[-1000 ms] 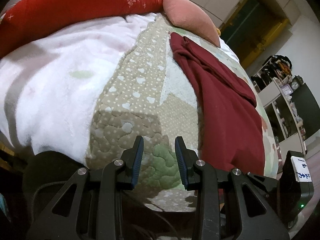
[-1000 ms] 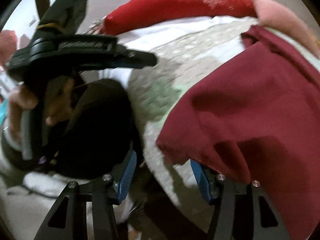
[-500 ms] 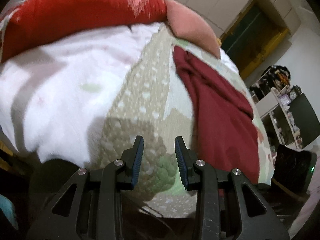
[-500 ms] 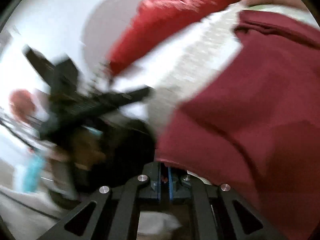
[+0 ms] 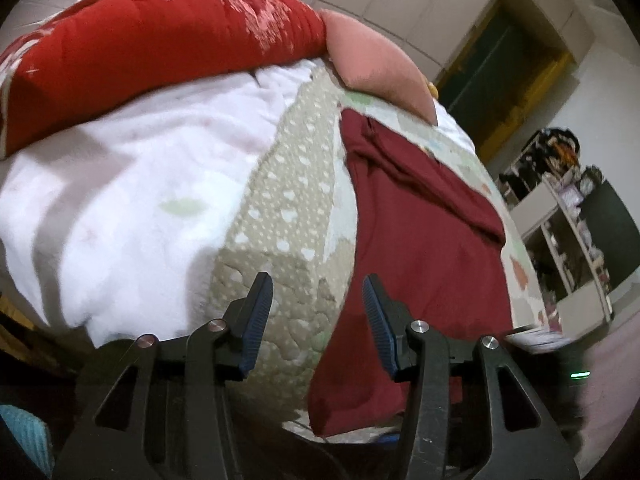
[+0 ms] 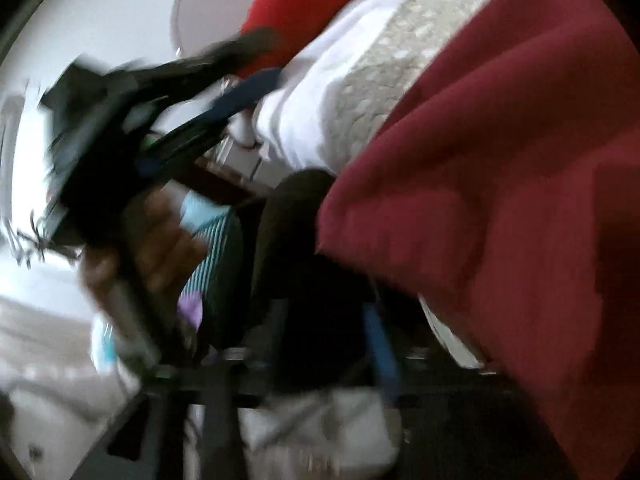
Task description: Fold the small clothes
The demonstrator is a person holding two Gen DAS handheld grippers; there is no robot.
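Note:
A dark red garment [image 5: 424, 248] lies spread on the quilted bedcover [image 5: 288, 216], its near hem hanging over the bed's front edge. My left gripper [image 5: 318, 312] is open and empty, just at the garment's left edge near the hem. In the right wrist view the garment [image 6: 520, 184] fills the right side. That view is heavily blurred. My right gripper [image 6: 332, 344] sits below the garment's hanging corner; its jaws look apart, with one blue pad [image 6: 384, 356] visible. The left gripper body [image 6: 132, 120] and the hand holding it show at the left.
A white fleece blanket [image 5: 132, 200] covers the bed's left part. A red quilt [image 5: 152, 40] and a pink pillow [image 5: 376, 68] lie at the far end. Shelves [image 5: 568, 240] stand at the right, beside a dark doorway [image 5: 492, 56].
My left gripper opened wider and shifted right toward the garment's edge. My right gripper, shut half a second ago, now appears open again and has swung, blurring its view.

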